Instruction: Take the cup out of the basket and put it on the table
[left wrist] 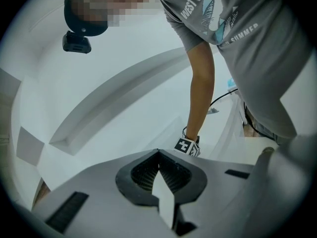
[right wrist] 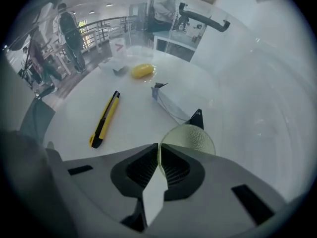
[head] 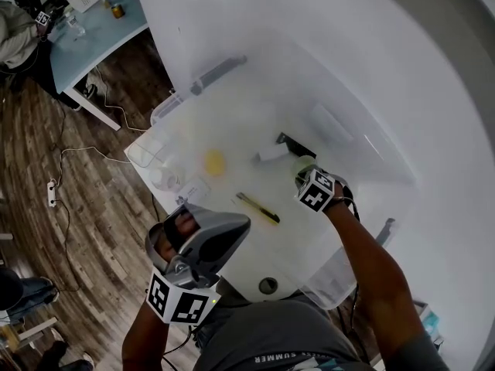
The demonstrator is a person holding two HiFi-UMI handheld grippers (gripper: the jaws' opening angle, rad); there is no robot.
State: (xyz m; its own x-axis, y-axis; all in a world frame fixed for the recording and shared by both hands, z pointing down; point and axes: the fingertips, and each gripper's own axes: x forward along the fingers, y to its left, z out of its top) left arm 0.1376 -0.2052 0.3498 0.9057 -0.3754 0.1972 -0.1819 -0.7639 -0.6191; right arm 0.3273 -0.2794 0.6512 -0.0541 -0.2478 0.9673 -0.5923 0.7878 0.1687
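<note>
In the clear basket (head: 232, 122), the right gripper (right wrist: 158, 151) pinches the rim of the pale cup (right wrist: 190, 139), while the left gripper (left wrist: 158, 155) hangs outside, closed on nothing. The cup looks light, thin and slick, so the rim seems the best hold. Its round face is turned to the jaws, its axis seemingly along them.

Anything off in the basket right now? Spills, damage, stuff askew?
Nothing spilled or broken. The cup is pinched by its rim in the right gripper inside the basket; the utility knife lies flat nearby. Only oddity: the left gripper, shut and empty, faces the person, not the basket.
</note>
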